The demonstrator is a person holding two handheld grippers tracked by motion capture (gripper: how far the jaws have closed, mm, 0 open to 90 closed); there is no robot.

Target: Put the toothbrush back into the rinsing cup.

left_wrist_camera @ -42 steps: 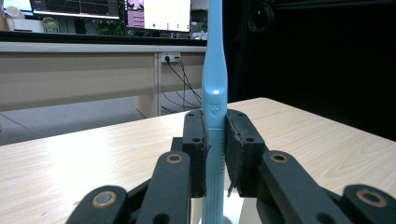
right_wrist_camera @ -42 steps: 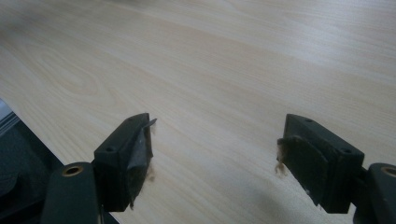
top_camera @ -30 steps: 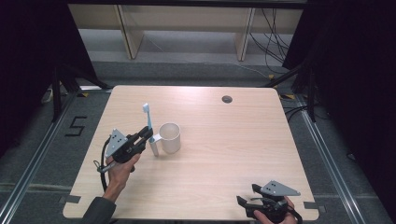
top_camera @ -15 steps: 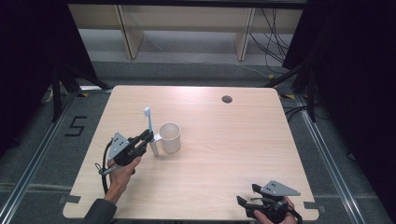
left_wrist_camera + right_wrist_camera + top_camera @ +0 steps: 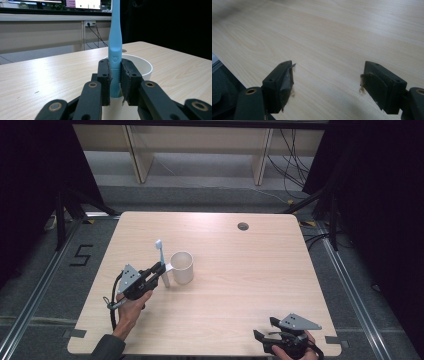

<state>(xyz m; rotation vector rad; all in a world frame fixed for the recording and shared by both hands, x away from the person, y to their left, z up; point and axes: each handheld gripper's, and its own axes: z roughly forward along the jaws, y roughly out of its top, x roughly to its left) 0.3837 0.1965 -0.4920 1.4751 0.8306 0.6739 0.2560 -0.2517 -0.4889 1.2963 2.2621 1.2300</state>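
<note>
The left tongs grip the blue toothbrush by its handle and hold it upright, at 9 o'clock of the white cup, just beside it. Compared with a second ago, almost nothing changes: the brush is not yet in the cup. The right tongs stay wide open and empty at the 5 o'clock corner of the tabletop.

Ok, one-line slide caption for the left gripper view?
Left gripper clamps an upright light-blue plastic toothbrush by its handle, in front of a white cup on the pale wooden table.
</note>
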